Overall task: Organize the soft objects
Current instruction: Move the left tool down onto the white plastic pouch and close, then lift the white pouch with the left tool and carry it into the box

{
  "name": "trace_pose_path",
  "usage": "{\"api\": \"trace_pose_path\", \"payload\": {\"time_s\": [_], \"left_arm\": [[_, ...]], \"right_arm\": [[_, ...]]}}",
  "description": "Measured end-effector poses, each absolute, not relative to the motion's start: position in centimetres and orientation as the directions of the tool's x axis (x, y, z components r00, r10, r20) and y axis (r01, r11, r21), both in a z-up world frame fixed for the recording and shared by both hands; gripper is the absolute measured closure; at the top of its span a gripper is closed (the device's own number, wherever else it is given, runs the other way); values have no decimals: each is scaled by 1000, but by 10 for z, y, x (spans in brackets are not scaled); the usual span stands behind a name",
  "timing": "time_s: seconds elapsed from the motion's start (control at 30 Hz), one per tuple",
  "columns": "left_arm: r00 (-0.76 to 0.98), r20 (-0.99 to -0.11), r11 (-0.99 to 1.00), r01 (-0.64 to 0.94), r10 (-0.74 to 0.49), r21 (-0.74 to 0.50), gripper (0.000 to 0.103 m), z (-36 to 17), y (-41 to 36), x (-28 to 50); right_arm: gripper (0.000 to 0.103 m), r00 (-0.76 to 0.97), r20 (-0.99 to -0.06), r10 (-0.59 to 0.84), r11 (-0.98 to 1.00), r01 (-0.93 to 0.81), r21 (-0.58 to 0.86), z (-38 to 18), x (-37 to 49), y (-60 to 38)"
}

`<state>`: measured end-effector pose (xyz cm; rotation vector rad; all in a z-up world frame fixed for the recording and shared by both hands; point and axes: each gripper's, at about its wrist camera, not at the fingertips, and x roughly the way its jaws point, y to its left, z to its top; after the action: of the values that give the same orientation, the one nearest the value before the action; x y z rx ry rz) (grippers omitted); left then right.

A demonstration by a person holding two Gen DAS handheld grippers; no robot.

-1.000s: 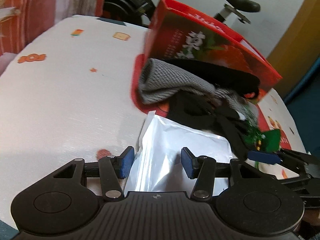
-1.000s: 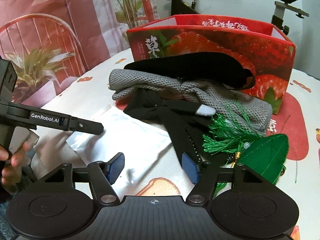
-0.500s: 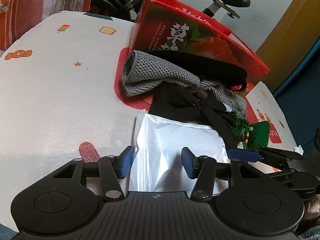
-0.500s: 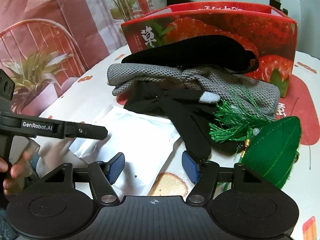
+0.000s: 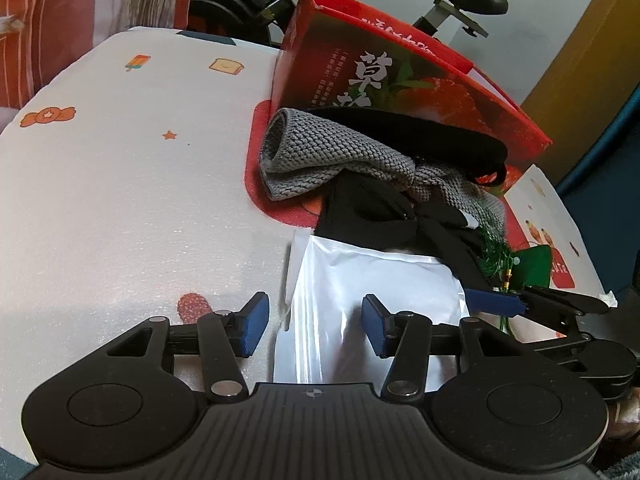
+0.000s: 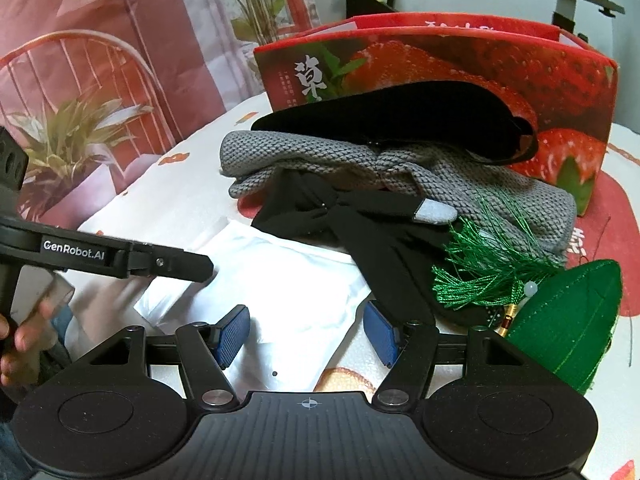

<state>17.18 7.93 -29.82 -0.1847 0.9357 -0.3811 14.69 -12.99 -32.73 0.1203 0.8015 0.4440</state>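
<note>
Both sets of tongs, left (image 5: 314, 328) and right (image 6: 307, 334), gape empty over the white pouch (image 5: 376, 284), which lies flat on the surface (image 5: 120, 200) directly ahead, nearest the left.
</note>
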Motion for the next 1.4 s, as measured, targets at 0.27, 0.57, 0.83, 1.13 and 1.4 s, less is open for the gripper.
{"api": "trace_pose_path", "payload": {"time_s": [0.27,0.57,0.83,1.13,1.4], "left_arm": [[543,-745,921,257,-388,-292,38,-299,74,175],[499,-721,877,273,-481,-396,35,-301,71,176],[480,-686,834,235,-547,-500,35,-305,76,176],[420,-668,785,242,-614,-570,68,-311,70,175],[424,-684,802,242,-594,-546,68,-309,73,173]], "right_arm": [[42,617,-668,417,905,-349,243,-327,144,-127],[42,618,-665,419,905,-345,250,-327,144,-128],[42,616,-659,431,901,-333,277,-325,145,-132],[44,602,-654,458,888,-336,313,-325,147,-134],[56,604,-643,471,882,-310,354,-328,150,-142]]}}
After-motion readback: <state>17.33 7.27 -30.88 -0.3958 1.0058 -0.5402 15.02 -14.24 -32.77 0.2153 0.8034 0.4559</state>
